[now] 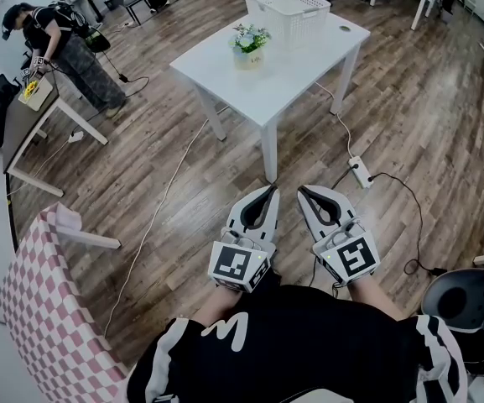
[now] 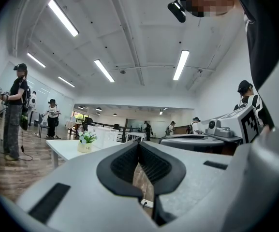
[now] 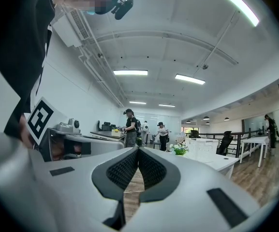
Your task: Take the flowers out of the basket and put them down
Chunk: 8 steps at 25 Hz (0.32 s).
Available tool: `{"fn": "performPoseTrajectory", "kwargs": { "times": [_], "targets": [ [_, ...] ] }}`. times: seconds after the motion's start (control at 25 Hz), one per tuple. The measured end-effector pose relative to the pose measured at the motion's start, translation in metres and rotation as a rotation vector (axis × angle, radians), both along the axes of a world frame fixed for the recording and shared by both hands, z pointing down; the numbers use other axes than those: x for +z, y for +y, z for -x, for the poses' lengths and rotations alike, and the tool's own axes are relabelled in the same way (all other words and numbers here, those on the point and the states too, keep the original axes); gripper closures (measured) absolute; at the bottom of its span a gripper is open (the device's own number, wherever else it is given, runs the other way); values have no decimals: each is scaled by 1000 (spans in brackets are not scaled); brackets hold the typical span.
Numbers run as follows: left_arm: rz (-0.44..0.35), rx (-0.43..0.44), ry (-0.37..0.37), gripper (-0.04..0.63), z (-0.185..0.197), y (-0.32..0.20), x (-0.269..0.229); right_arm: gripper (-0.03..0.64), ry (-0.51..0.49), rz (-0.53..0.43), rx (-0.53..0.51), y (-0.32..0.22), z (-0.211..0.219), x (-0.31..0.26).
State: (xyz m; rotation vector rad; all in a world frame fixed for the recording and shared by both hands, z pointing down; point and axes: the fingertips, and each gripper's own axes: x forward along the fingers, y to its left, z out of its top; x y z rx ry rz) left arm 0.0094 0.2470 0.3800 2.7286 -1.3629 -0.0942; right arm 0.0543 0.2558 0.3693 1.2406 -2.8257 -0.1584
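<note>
**Flowers on the table, both grippers pressed shut and empty**

The flowers were small and far off in every view, so their pot's detail was hard to make out. They stood on the white table just beside the white basket, outside it; whether they touched it I could not tell.

The head view alone showed the floor: a power strip and its cables lay between the person and the table, with a checked cloth at lower left and a chair, cut off, at lower right.

The left gripper and right gripper were held side by side, well apart from the table. Their own views showed the jaws pressed together with nothing between them, and the flowers beyond the tips. A person bent over a side desk.
</note>
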Motion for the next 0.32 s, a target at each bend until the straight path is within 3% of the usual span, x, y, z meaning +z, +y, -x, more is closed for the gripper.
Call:
{"fn": "performPoseTrajectory", "kwargs": {
  "times": [0.32],
  "targets": [
    [4,-8,0,591,2,1,4,600,8,-8,-10,2,2,-1]
  ]
}}
